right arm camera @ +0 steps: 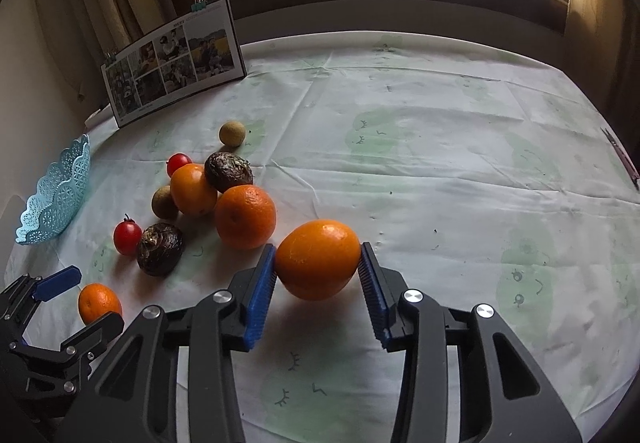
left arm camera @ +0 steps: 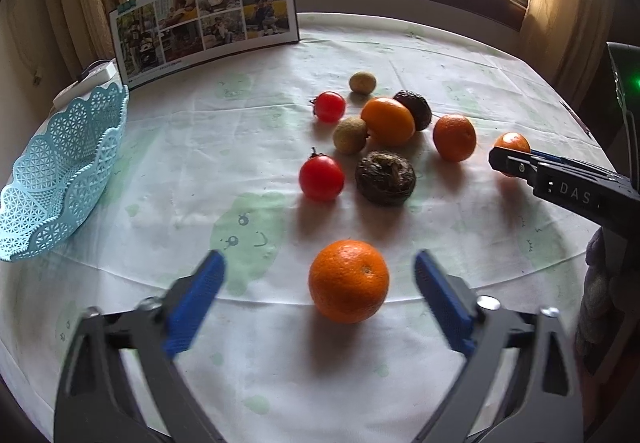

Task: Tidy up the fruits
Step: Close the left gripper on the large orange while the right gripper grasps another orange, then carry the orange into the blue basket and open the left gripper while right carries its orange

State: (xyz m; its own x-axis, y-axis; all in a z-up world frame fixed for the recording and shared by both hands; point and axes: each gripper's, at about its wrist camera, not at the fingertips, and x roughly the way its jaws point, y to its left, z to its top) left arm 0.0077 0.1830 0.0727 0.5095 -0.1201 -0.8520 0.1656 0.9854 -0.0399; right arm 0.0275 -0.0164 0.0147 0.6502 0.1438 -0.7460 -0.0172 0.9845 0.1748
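My right gripper [right arm camera: 318,249] is shut on an orange [right arm camera: 318,259]; both blue pads press its sides, just above the tablecloth. In the left wrist view that gripper [left arm camera: 508,159] comes in from the right with the orange [left arm camera: 512,143] partly hidden. My left gripper [left arm camera: 319,259] is open, and a second orange [left arm camera: 348,281] rests on the cloth between its fingers, touching neither. The right wrist view shows it [right arm camera: 86,303] at the lower left. A light blue lattice basket [left arm camera: 52,171] stands at the table's left edge; I see nothing in the part of it that shows.
Loose fruit sits mid-table: two tomatoes [left arm camera: 321,177], two dark wrinkled fruits [left arm camera: 385,177], two small greenish-brown fruits [left arm camera: 349,135] and two more oranges [left arm camera: 454,137]. A photo board [left arm camera: 204,23] leans at the back. The white tablecloth [right arm camera: 440,163] is bare on the right.
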